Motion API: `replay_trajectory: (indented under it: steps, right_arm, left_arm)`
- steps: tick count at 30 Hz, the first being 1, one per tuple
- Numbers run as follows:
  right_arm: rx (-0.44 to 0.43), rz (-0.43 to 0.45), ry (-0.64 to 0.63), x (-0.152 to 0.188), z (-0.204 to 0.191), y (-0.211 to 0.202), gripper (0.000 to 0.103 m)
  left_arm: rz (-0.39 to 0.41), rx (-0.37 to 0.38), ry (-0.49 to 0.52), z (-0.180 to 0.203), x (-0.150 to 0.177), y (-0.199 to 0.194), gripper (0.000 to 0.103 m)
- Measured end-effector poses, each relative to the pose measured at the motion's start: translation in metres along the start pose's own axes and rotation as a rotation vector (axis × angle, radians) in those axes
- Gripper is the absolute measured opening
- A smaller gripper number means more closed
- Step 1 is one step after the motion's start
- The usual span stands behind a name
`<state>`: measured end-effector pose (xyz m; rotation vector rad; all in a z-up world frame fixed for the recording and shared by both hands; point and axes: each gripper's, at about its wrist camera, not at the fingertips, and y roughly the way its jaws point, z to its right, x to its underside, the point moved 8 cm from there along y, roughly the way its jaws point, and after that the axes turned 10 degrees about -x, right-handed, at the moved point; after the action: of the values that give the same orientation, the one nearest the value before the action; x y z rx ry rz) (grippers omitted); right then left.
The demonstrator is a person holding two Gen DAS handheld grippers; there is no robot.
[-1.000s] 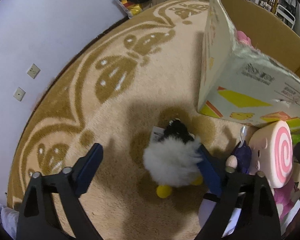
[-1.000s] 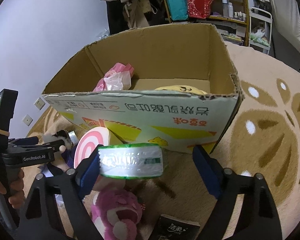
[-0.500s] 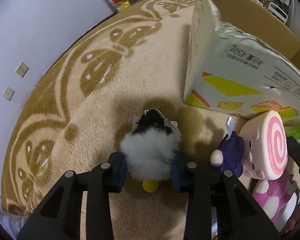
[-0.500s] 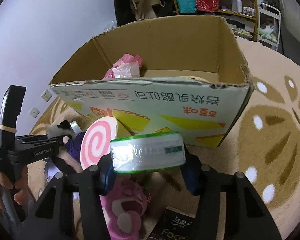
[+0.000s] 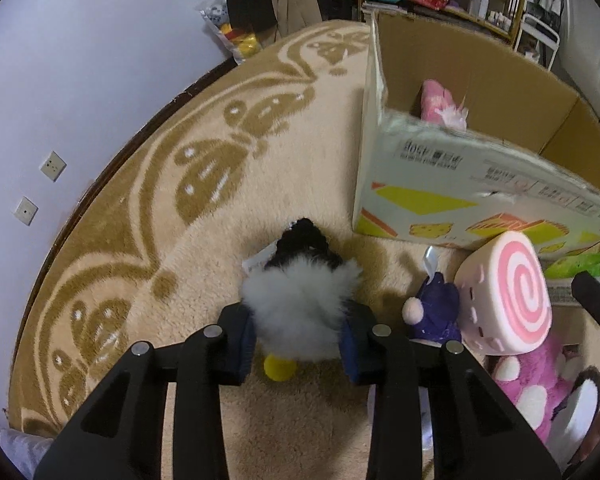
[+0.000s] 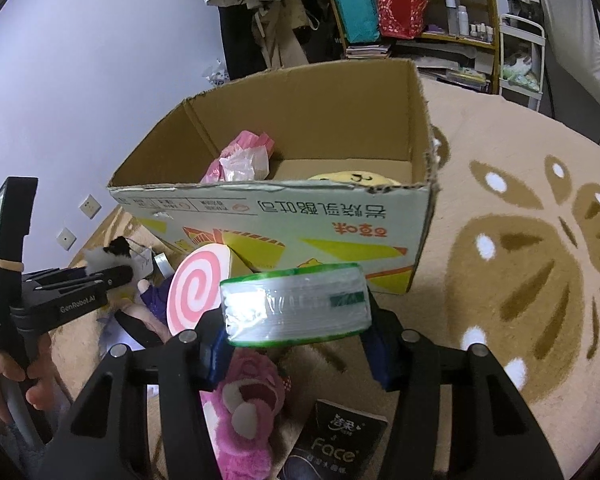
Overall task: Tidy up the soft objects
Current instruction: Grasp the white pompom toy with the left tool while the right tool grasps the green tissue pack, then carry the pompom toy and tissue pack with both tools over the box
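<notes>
Jaws clamped, the left gripper (image 5: pixel 298 350) squeezes a fluffy penguin toy (image 5: pixel 300 320) and the right gripper (image 6: pixel 296 346) a tissue pack (image 6: pixel 296 306); both should lift clear of the cardboard box (image 6: pixel 284 232) rim before release.

Readable markings. The left gripper (image 6: pixel 112 276), seen from the right wrist, carries white lettering "GenRobot.AI" along its black body. The black packet (image 6: pixel 332 446) on the rug shows "Face" in pale letters beneath two Chinese characters. The cardboard box (image 6: pixel 300 236) bears inverted red and teal Chinese print on its front panel (not legible to me); its rim in the left-wrist view shows "400".
</notes>
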<state>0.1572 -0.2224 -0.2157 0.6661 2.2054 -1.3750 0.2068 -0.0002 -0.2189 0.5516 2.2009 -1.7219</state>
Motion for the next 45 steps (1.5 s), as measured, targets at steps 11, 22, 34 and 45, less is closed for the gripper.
replay_trajectory:
  steps: [11, 22, 34, 45]
  right_arm:
    - [0.041, 0.055, -0.036, -0.008, -0.009, -0.022, 0.057]
    - [0.077, 0.195, -0.099, -0.027, -0.027, -0.075, 0.057]
    - [0.118, 0.297, -0.126, -0.055, -0.022, -0.092, 0.057]
    - [0.137, 0.346, -0.12, -0.087, -0.005, -0.082, 0.057]
  left_arm:
    - [0.15, -0.01, -0.003, -0.012, -0.006, -0.057, 0.032]
    - [0.363, -0.048, -0.024, -0.033, -0.02, -0.119, 0.033]
    - [0.486, -0.025, -0.048, -0.029, -0.051, -0.14, 0.033]
    - [0.528, -0.027, -0.014, -0.004, -0.075, -0.13, 0.033]
